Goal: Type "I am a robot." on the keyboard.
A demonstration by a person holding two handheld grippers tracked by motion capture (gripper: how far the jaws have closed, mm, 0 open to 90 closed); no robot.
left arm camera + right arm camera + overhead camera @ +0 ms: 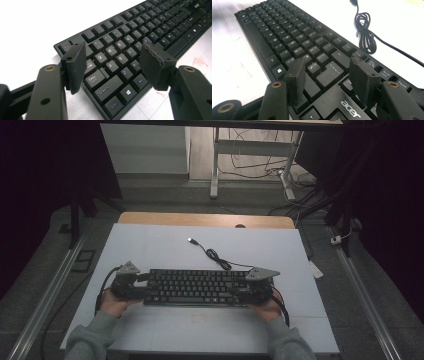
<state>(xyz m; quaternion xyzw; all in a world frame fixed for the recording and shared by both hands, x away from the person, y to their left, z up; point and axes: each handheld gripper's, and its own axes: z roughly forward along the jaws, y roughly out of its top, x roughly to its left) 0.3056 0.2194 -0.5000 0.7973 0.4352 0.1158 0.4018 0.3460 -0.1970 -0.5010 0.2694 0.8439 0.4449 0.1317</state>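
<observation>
Both my grippers open over the keyboard's ends.

My left gripper (113, 68) has its jaws apart above the keyboard (192, 287) at its Caps Lock end; my right gripper (328, 82) gapes over the Enter end. The keyboard lies flat on the white table (150, 245), its cable (215, 255) coiled behind.

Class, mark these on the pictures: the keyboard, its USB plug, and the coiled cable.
keyboard (192, 287), high view, middle key rows.
USB plug (190, 240), high view, metal tip.
coiled cable (365, 35), right gripper view, bundled loops.
</observation>
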